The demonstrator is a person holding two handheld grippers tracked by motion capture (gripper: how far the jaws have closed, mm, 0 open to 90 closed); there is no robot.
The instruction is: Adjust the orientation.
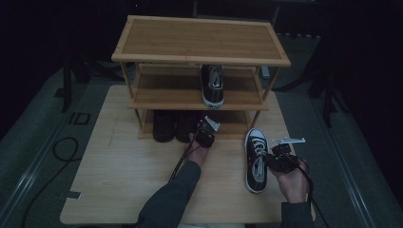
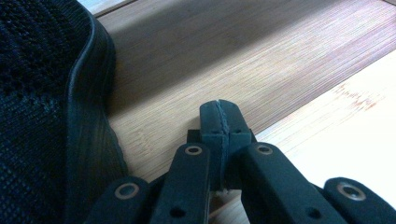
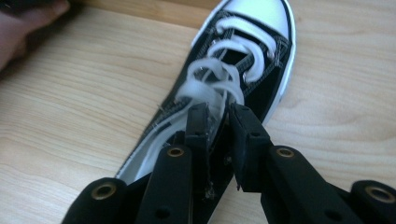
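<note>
A dim overhead scene of a pale wooden table (image 1: 119, 190) with a three-tier bamboo shoe rack (image 1: 199, 38) at the top centre. A black-and-white laced sneaker (image 1: 255, 159) lies on the table at lower right, toe pointing up the frame. The right gripper (image 1: 274, 159) sits just beside it; in the right gripper view its jaws stand slightly parted over the laces (whether the pads press them is unclear). The left gripper (image 1: 205, 129), near frame centre, has its jaws pressed together, empty, by a dark shoe (image 2: 42, 107) on the bottom shelf. A matching sneaker (image 1: 212, 85) rests on the middle shelf.
</note>
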